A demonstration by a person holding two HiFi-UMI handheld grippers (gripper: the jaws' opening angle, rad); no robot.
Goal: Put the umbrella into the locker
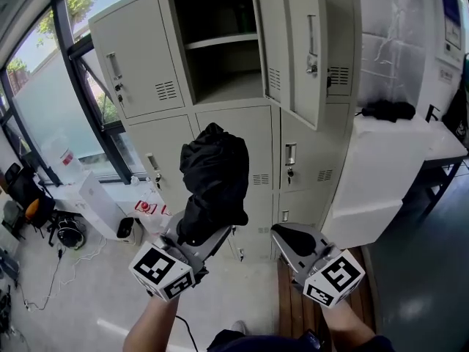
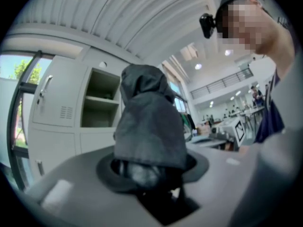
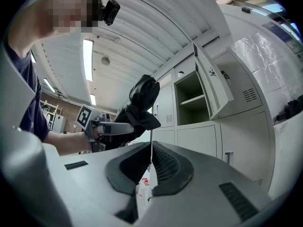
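The scene is viewed from overhead by the head camera, aimed forward and steeply down, so that the left claw (image 1: pixel 194 237), the right claw (image 1: pixel 287 235) and the floor (image 1: pixel 88 299) are taken in below the locker (image 1: pixel 220 64) ahead. The left claw view is taken from close behind that claw's jaws and directed along them, toward the locker and the ceiling (image 2: pixel 142 22); the umbrella (image 2: pixel 149 126) is met at very short range. The right claw view is set likewise behind its own jaws. The open locker compartment and the umbrella are shared by all three views, and the opposite claw is caught in each claw view.
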